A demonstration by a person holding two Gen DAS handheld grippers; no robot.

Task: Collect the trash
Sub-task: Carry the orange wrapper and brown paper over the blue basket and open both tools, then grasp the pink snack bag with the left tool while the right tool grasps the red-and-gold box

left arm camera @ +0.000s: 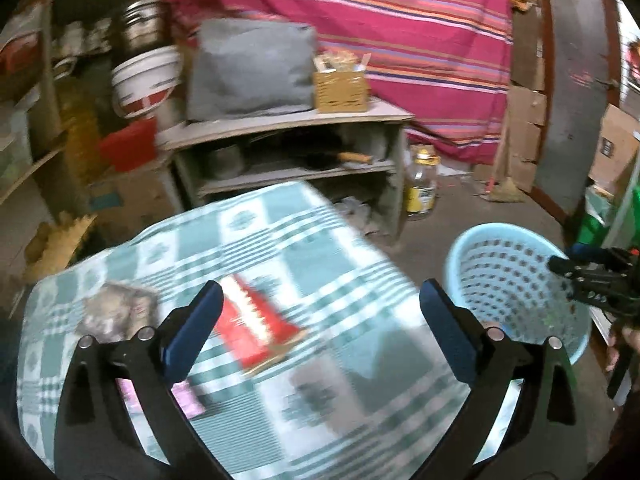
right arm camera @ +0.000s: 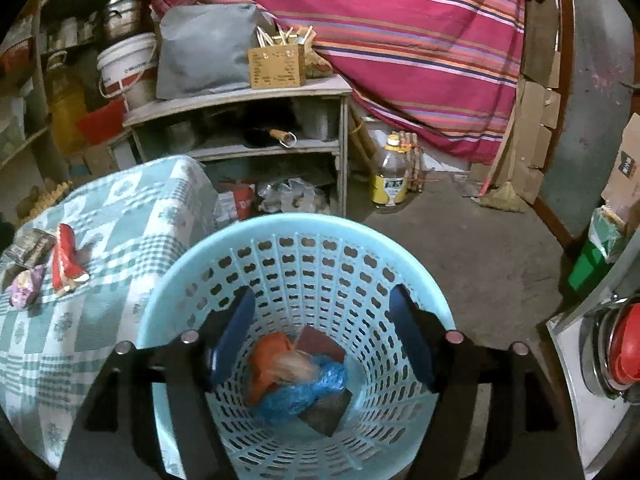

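The left gripper hangs over the table draped in a green-and-white checked cloth, its blue-padded jaws spread wide with nothing between them. Just ahead of the left-hand pad lies a flat red foil wrapper with a white zigzag edge, and beyond that pad's outer side sits a crumpled grey-brown wad; a pink-purple packet peeks out under the left finger (the view is blurred, so finer detail is uncertain).

The right gripper hovers above the round light-blue perforated plastic basket, jaws apart and empty. Below them, on the basket's bottom, rest an orange wrapper, a blue plastic bag and darker scraps.

The step in hand appears to be the left gripper's reach for the red wrapper. To do it well, the jaws should straddle the wrapper across its narrow width, come down until the pads nearly brush the cloth, then close firmly without catching a fold of fabric. The right gripper would do best to stay clear of the basket's mouth.
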